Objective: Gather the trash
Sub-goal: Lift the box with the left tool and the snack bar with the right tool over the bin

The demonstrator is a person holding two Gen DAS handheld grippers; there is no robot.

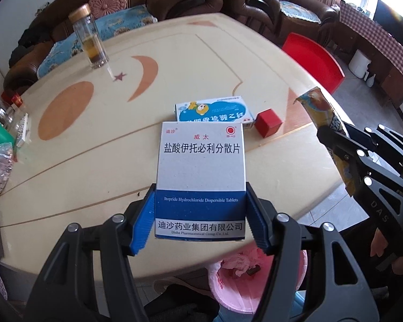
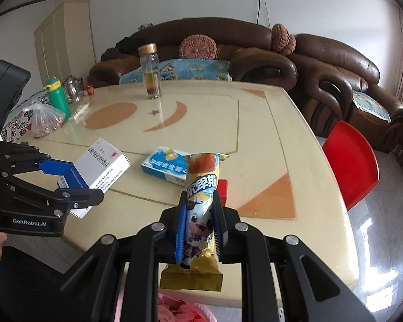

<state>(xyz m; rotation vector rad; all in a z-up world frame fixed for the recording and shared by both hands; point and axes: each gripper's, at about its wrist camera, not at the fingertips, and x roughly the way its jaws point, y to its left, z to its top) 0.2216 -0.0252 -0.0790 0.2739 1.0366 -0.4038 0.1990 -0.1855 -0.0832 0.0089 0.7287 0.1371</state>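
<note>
My left gripper [image 1: 200, 201] is shut on a white and blue medicine box [image 1: 201, 166], its blue pads pressing the box's two sides, lifted above the table's near edge. In the right wrist view that same box [image 2: 99, 163] hangs at the left in the left gripper [image 2: 75, 177]. My right gripper [image 2: 200, 204] is shut on a yellow ice-cream wrapper [image 2: 201, 185] with a cartoon cow, held upright. The wrapper [image 1: 325, 118] and right gripper [image 1: 335, 136] show at the right of the left wrist view. Below both stands a bin with a pink liner [image 1: 244, 289], crumpled trash inside.
On the cream table [image 1: 94, 166] lie a light-blue box [image 1: 215, 110] and a red cube [image 1: 268, 123]. A glass bottle [image 1: 90, 40] stands far back. A green bottle [image 2: 57, 96], jars and a plastic bag [image 2: 44, 120] crowd the left edge. A red chair [image 2: 354, 161] and brown sofas flank the table.
</note>
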